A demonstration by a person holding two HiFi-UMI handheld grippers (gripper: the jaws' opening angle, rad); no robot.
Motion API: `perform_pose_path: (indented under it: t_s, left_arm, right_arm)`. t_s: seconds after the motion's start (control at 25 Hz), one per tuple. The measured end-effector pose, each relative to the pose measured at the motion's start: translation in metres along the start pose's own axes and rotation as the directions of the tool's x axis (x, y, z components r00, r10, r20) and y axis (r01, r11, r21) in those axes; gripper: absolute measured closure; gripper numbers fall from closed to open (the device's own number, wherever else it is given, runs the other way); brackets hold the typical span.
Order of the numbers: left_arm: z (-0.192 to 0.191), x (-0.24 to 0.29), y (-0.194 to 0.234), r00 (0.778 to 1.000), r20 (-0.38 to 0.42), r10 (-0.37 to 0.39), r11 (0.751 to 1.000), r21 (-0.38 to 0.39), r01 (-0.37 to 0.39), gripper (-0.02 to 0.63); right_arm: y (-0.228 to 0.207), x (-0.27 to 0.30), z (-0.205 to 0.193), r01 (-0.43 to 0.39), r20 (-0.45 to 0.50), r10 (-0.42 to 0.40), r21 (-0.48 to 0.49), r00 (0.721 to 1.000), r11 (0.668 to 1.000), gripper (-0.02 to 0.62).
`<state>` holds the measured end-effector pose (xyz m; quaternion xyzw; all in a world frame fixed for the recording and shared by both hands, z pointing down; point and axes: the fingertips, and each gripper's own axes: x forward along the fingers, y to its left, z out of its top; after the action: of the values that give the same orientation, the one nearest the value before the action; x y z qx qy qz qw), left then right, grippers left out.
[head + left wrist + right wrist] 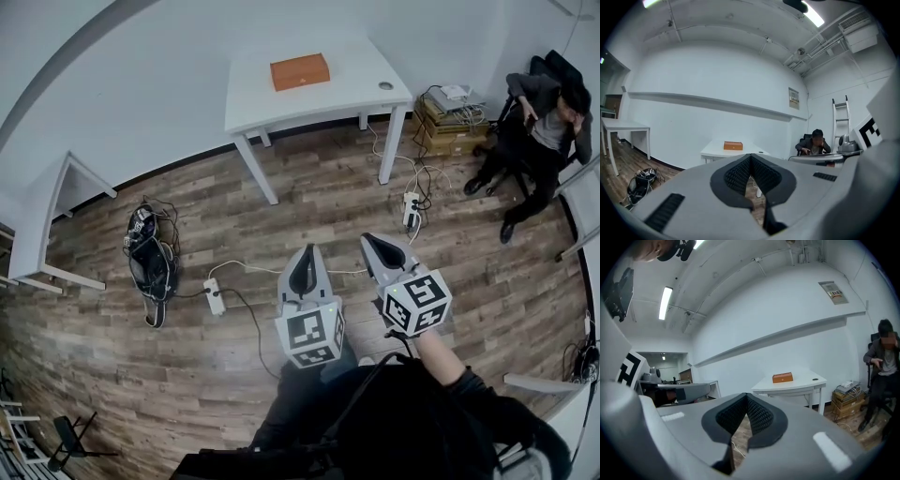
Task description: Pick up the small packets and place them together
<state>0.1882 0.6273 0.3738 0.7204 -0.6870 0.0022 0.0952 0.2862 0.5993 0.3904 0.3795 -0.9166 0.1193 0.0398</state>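
Left gripper (302, 255) and right gripper (371, 242) are held well short of the white table (356, 94), jaws clenched together, nothing grasped. An orange box (300, 71) is seen on that table.

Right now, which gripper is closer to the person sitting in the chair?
Right. The right gripper is on the same side as the seated person, across the floor from them; the left gripper is beside it, farther off.
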Motion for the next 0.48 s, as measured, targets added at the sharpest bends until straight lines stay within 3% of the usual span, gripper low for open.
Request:
perform_pose_path:
  t_s: [0.48]
  left_arm:
    - [0.038, 0.136, 0.087, 0.999, 0.001, -0.042, 0.999, -0.005, 0.042, 0.607]
  right_arm:
    - [-0.038, 0.156, 0.045, 0.038, 0.027, -0.038, -0.002, 0.999, 0.999, 0.594]
